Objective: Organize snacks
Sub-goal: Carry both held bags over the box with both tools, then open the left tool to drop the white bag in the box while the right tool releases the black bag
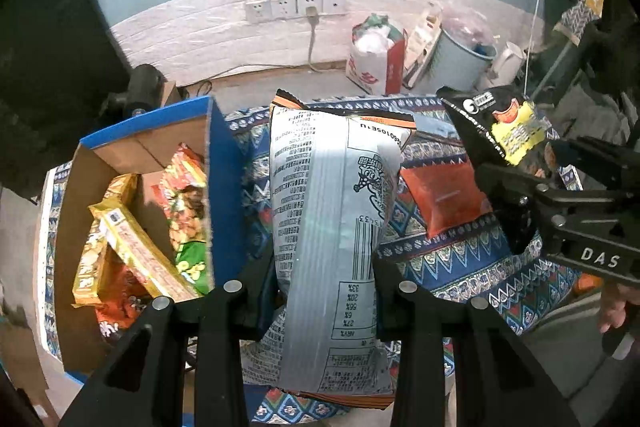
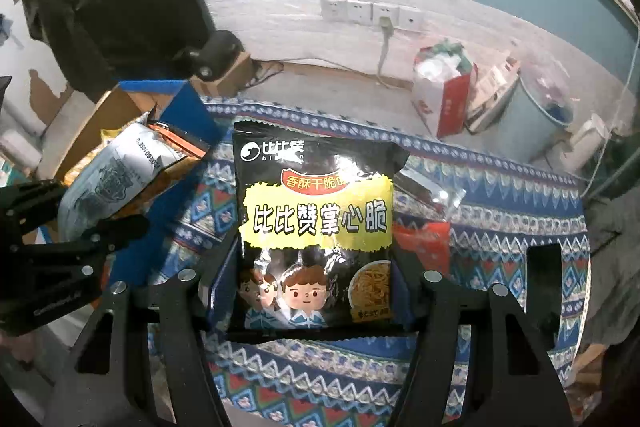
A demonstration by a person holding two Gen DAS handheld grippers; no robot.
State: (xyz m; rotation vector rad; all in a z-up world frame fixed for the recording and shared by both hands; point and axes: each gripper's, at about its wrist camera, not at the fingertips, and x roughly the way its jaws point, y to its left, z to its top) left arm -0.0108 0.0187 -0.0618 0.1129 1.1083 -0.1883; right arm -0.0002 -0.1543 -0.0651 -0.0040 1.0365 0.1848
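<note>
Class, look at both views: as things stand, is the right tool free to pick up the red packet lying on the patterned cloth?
Probably not yet. The right tool is already shut on the black noodle-snack bag, which fills its jaws; the red packet lies uncovered on the cloth.

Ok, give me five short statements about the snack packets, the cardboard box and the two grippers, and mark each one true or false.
1. The left gripper holds a silver packet with black print. True.
2. The right gripper is empty. False: it grips a black snack packet with a yellow label.
3. The blue-edged cardboard box has no snacks in it. False: several packets already lie inside, among them a long yellow packet.
4. A red packet lies on the patterned blue cloth. True.
5. All four white wall sockets are free. False: a plug sits in one of them.
</note>
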